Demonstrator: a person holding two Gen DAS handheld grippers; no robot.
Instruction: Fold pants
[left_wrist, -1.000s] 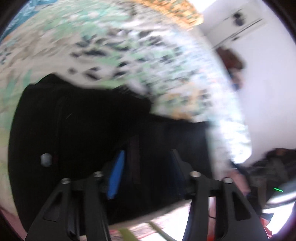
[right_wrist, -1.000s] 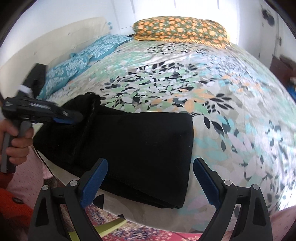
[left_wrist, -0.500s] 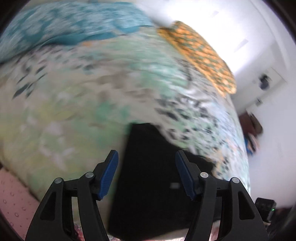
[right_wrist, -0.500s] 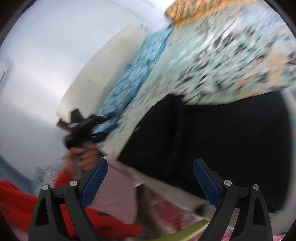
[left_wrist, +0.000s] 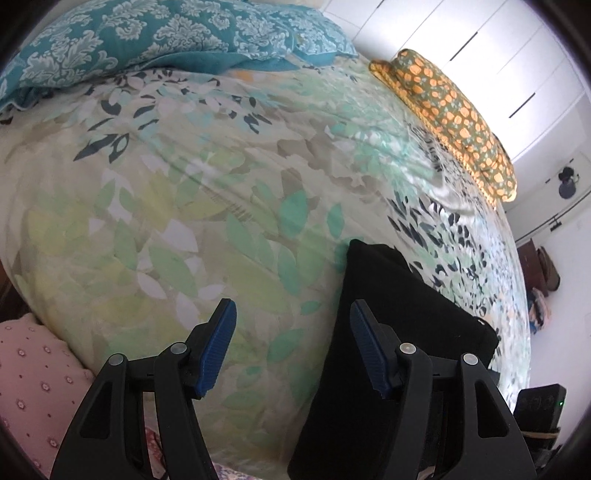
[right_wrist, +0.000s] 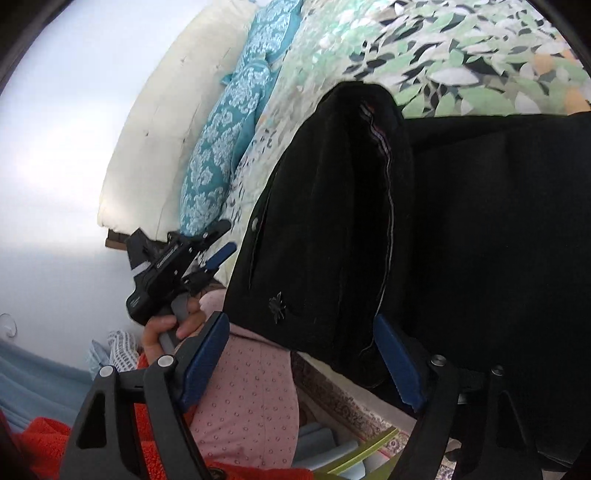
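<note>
The black pants (right_wrist: 461, 229) lie folded on the leaf-print bed cover, their waistband end hanging at the bed's near edge. In the left wrist view the pants (left_wrist: 388, 350) sit at lower right. My left gripper (left_wrist: 291, 343) is open and empty, hovering above the bed cover just left of the pants; it also shows in the right wrist view (right_wrist: 218, 243), held in a hand. My right gripper (right_wrist: 303, 358) is open and empty, close to the waistband end, with its right finger in front of the fabric.
The leaf-print bed cover (left_wrist: 184, 206) fills the left wrist view. Teal patterned pillows (left_wrist: 155, 40) lie at the head, an orange-patterned pillow (left_wrist: 454, 114) at the far side. A cream headboard (right_wrist: 166, 122) stands behind. A pink dotted cloth (right_wrist: 243, 402) and a red cloth (right_wrist: 48, 435) lie below the bed edge.
My left gripper has let go of the pants and swung left, off the fabric and over the bare cover. My right gripper has swung left and narrowed, now close to the waistband end.
</note>
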